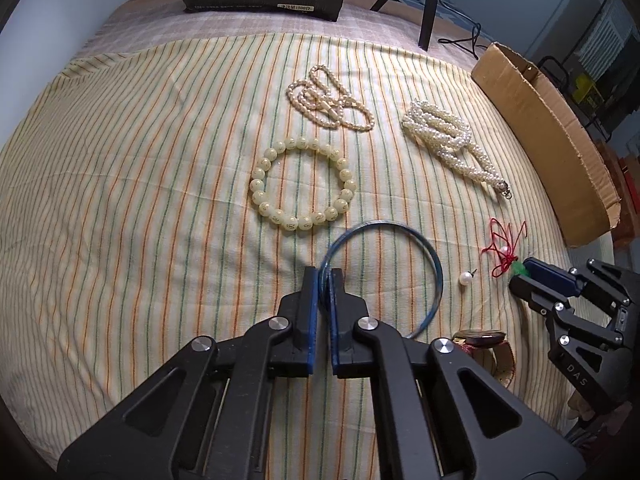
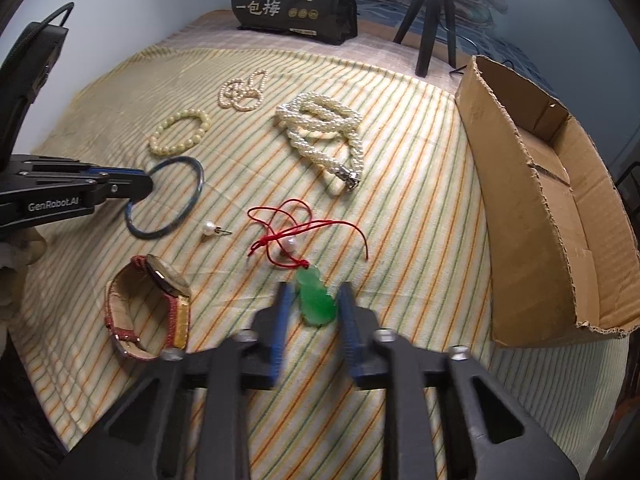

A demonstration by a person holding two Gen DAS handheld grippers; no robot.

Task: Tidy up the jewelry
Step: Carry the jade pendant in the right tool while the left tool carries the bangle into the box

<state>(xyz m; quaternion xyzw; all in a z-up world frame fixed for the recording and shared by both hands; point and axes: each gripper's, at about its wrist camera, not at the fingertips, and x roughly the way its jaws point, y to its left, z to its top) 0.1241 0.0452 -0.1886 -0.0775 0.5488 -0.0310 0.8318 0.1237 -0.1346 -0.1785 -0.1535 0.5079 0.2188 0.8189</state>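
Note:
My left gripper (image 1: 325, 276) is shut on the rim of a thin blue bangle (image 1: 434, 264), also seen in the right wrist view (image 2: 196, 196). My right gripper (image 2: 314, 292) is open, its fingers on either side of a green jade pendant (image 2: 316, 300) on a red cord (image 2: 296, 228); the pendant lies on the striped cloth. The right gripper also shows in the left wrist view (image 1: 524, 270). A loose pearl earring (image 2: 210, 227) lies between the bangle and the cord. A second pearl (image 2: 289, 245) sits in the cord's loops.
An open cardboard box (image 2: 560, 184) stands at the right edge. A cream bead bracelet (image 1: 264, 160), a thin pearl strand (image 1: 320, 96) and a thick pearl rope (image 1: 444, 132) lie further back. A red-strap watch (image 2: 160, 304) lies near left. A black bag (image 2: 296, 0) and tripod (image 2: 428, 12) stand behind.

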